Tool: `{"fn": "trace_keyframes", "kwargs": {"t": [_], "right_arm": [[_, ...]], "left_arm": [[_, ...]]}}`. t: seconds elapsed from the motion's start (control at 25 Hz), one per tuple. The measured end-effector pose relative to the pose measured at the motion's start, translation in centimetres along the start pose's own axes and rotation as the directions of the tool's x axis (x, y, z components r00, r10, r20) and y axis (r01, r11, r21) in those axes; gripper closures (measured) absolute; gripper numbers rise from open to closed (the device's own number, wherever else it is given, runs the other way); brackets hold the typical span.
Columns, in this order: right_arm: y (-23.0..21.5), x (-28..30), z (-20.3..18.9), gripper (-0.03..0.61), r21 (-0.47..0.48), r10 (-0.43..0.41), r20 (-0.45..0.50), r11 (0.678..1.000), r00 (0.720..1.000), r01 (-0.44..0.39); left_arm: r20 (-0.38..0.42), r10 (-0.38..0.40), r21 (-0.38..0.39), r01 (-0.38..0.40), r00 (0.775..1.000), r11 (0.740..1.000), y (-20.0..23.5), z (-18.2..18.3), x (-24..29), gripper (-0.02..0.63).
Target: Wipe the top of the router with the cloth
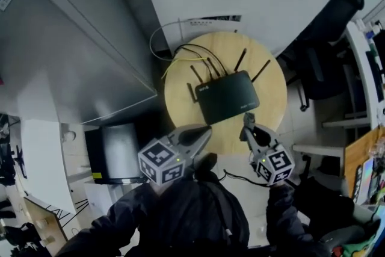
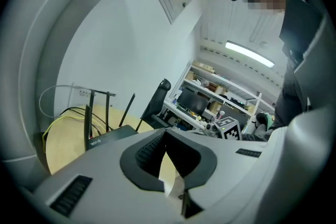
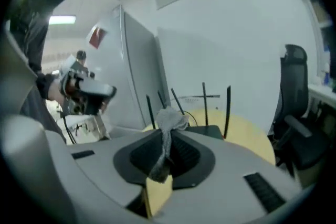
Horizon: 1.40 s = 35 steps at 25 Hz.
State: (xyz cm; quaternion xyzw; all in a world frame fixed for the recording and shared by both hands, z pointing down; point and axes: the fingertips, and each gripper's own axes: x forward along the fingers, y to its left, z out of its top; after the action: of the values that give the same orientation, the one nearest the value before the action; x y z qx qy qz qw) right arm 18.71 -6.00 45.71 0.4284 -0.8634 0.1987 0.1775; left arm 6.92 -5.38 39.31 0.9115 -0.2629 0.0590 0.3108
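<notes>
My right gripper (image 1: pixel 248 123) is pinching the cloth (image 3: pixel 169 119) tight. The router (image 1: pixel 227 96) is lying just ahead of these jaws, long side across. My left gripper (image 1: pixel 203 131) is closed, holding nothing.

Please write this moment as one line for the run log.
left gripper: shut, empty | right gripper: shut on cloth | router: on round table, top untouched | stage: wipe not begun

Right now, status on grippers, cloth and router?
Right gripper shut on cloth, near router. Left gripper shut, empty. Nothing on router top.
</notes>
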Motion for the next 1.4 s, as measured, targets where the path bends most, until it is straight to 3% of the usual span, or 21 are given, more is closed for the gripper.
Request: {"fn": "trace_keyframes", "kwargs": {"t": [0.12,0.2,0.64,1.4], "right_arm": [[4.6,-1.8,2.9,0.509,0.143,0.013,0.119,0.989,0.993,-0.03],[6.8,-2.7,4.3,0.511,0.172,0.012,0.164,0.984,0.986,-0.041],[9.2,-5.1,6.6,0.511,0.125,-0.047,0.199,0.992,0.979,0.022],[9.3,-4.6,6.8,0.512,0.139,-0.056,0.189,0.99,0.98,0.029]], "left_arm": [[-0.001,-0.045,0.029,0.045,0.999,0.999,-1.3,1.0,-0.1,0.62],[-0.003,-0.068,0.042,0.068,0.998,0.997,-2.2,1.4,-0.2,0.62],[-0.035,-0.164,0.076,0.166,0.986,0.983,-4.9,0.9,-0.6,0.62],[-0.031,-0.167,0.079,0.169,0.985,0.982,-4.6,1.3,-0.8,0.62]]}}
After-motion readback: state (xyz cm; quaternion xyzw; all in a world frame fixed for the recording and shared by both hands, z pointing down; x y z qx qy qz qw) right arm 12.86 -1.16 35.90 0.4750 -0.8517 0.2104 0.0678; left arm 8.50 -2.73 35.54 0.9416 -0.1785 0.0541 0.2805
